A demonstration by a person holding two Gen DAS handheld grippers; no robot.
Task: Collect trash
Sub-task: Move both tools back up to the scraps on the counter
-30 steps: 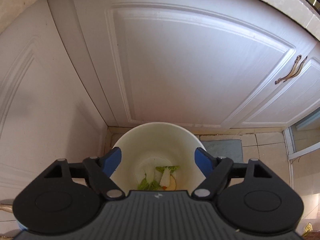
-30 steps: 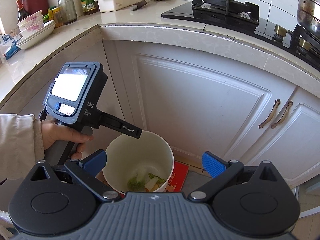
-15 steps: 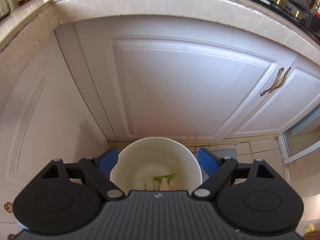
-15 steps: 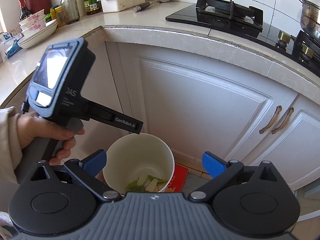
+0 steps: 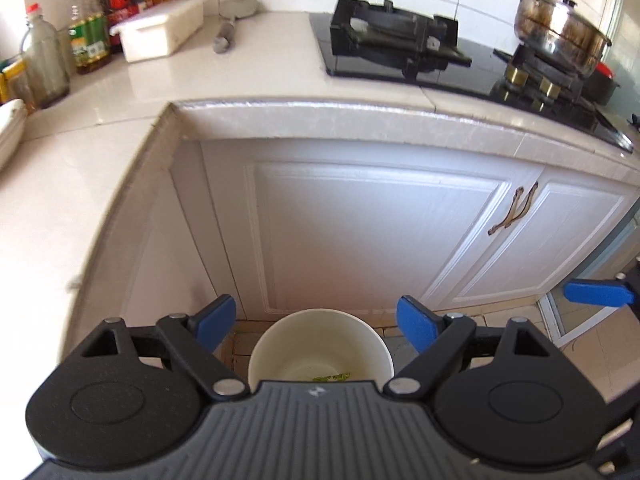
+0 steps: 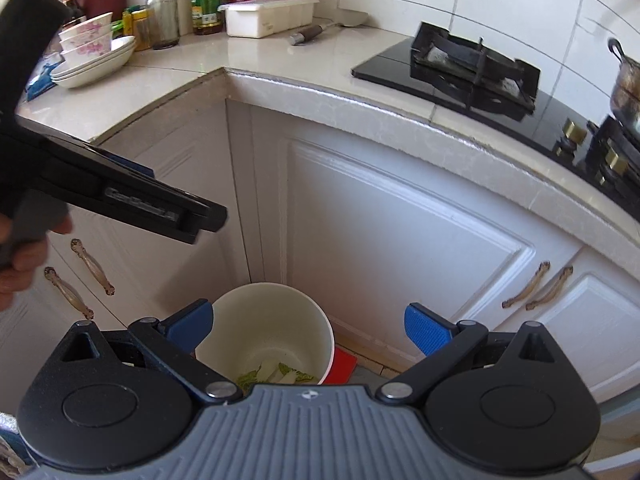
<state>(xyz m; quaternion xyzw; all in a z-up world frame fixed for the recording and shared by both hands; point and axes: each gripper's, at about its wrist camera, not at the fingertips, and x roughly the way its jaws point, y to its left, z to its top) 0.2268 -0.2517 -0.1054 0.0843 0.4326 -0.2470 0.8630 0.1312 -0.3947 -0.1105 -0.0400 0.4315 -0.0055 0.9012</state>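
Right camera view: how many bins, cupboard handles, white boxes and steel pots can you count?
White bin: 1
Cupboard handles: 4
White box: 1
Steel pot: 1
Total: 7

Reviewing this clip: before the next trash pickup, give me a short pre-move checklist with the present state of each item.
1. Left gripper open, nothing between its fingers: ok.
2. Right gripper open and empty: ok.
3. White bin upright on the floor, mouth uncovered: ok.
4. Room left in the bin: ok, only vegetable scraps at the bottom.
5. Next piece of trash located: cannot tell; the countertop shows bottles, a white container and a ladle, no obvious trash.
6. Grippers apart from each other: ok; in the right view the left one sits off to the left side.
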